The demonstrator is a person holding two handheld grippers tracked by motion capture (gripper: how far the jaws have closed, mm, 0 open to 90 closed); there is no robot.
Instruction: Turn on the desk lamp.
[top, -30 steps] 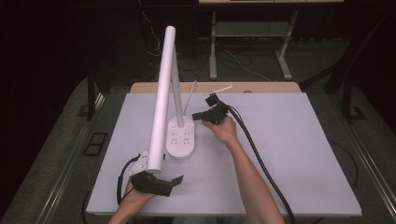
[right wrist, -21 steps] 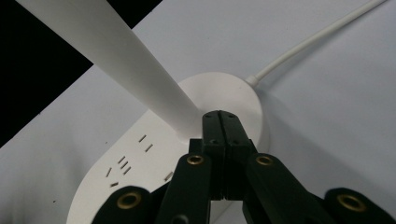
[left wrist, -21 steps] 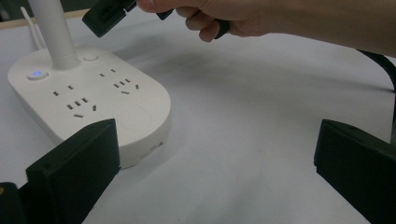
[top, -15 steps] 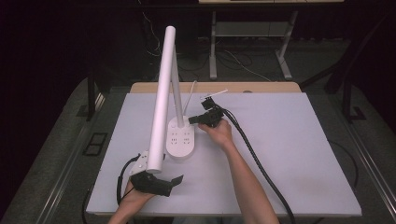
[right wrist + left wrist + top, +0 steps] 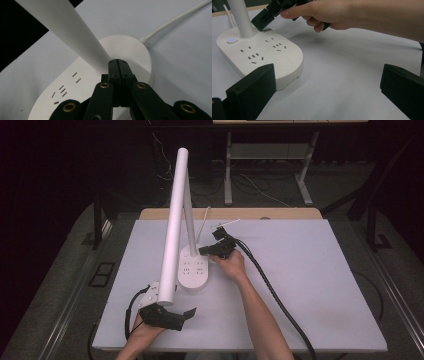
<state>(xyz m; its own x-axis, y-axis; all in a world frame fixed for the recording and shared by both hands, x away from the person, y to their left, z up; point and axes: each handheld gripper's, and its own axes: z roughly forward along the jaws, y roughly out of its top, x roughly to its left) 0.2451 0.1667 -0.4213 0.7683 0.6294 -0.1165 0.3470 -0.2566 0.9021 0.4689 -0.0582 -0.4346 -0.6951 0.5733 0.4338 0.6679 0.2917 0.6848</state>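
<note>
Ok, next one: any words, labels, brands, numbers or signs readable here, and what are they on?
None readable in any view.
Lamp base: socket slots and a small lit blue button, no lettering.
Lamp stem: plain white.
Right hand-held gripper and left hand-held gripper: plain black, no marks.

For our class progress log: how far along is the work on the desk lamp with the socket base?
Done: the right gripper, jaws shut with nothing between them, has reached the lamp base beside the stem. In hand: its tips hover by the stem's foot; whether they touch is unclear. Left: any press there; the base's button glows blue. The left gripper waits open.
</note>
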